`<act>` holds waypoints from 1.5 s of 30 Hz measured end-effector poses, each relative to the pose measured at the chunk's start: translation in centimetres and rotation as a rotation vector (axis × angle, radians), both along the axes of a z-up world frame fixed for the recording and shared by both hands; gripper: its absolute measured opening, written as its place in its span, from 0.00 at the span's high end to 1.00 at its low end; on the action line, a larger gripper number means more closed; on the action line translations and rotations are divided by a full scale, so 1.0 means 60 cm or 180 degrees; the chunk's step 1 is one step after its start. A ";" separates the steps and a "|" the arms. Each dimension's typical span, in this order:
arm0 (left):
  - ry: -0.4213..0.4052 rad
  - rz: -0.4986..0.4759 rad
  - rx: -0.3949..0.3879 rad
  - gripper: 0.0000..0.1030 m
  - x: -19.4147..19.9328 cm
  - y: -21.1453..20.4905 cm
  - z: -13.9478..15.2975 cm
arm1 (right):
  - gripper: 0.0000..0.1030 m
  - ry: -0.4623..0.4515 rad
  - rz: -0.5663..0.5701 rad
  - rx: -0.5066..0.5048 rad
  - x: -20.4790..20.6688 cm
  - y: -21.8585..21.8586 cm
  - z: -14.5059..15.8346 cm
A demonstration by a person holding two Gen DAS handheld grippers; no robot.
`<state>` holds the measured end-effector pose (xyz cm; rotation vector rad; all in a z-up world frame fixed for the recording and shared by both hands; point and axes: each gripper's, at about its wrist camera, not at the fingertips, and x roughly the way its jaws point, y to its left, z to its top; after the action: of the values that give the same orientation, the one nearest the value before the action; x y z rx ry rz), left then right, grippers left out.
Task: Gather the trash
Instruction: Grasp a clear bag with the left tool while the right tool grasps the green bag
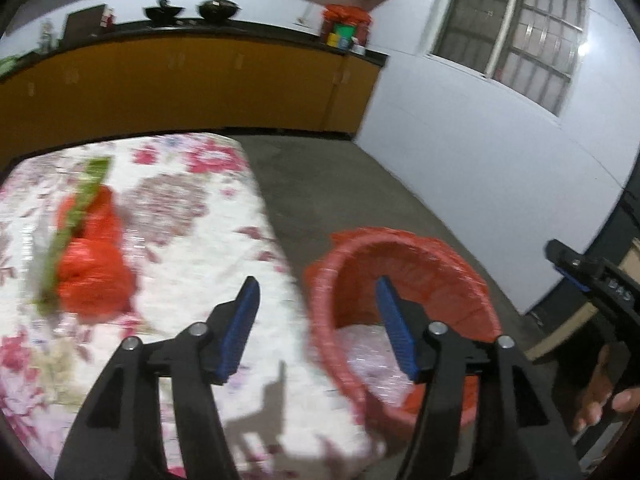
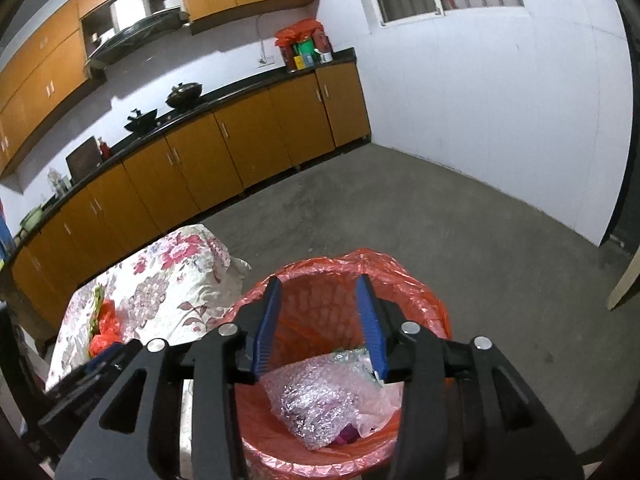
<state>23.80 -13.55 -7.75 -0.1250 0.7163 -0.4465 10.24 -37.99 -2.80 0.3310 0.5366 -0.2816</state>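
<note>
A red basket lined with a red plastic bag (image 2: pixel 408 292) (image 1: pixel 440 264) stands on the floor beside a table under a floral cloth (image 1: pixel 188 240) (image 2: pixel 168 288). Bubble wrap (image 2: pixel 316 404) (image 1: pixel 368 356) lies inside the basket. My right gripper (image 2: pixel 318 286) hangs open over the basket's mouth, nothing between its blue pads. My left gripper (image 1: pixel 318 288) is open over the gap between table edge and basket rim, holding nothing. On the cloth to the left lie a crumpled red plastic bag (image 1: pixel 94 272) (image 2: pixel 105 330) and a green wrapper strip (image 1: pixel 80 208).
The right gripper's black body (image 1: pixel 592 280) and a hand (image 1: pixel 600 396) show at the right edge of the left wrist view. Orange cabinets under a dark counter (image 2: pixel 224 136) line the far wall with pots on top. Bare concrete floor (image 2: pixel 440 216) stretches toward the white wall.
</note>
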 end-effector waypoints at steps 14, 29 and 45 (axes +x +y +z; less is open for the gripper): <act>-0.0073 0.1177 0.0230 0.44 0.055 0.277 -0.009 | 0.59 0.0173 0.0576 -0.0142 0.061 0.125 -0.019; 0.0457 0.1311 0.0248 0.65 0.150 0.348 -0.074 | 0.59 0.0434 0.0993 -0.0239 0.123 0.236 -0.060; 0.0242 0.1363 0.0086 0.93 0.119 0.412 -0.054 | 0.59 0.0415 0.1599 -0.0304 0.185 0.385 -0.056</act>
<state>30.96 11.16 -10.97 -0.2648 0.7465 -0.0230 21.34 -14.91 -6.17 0.0777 0.7124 0.1585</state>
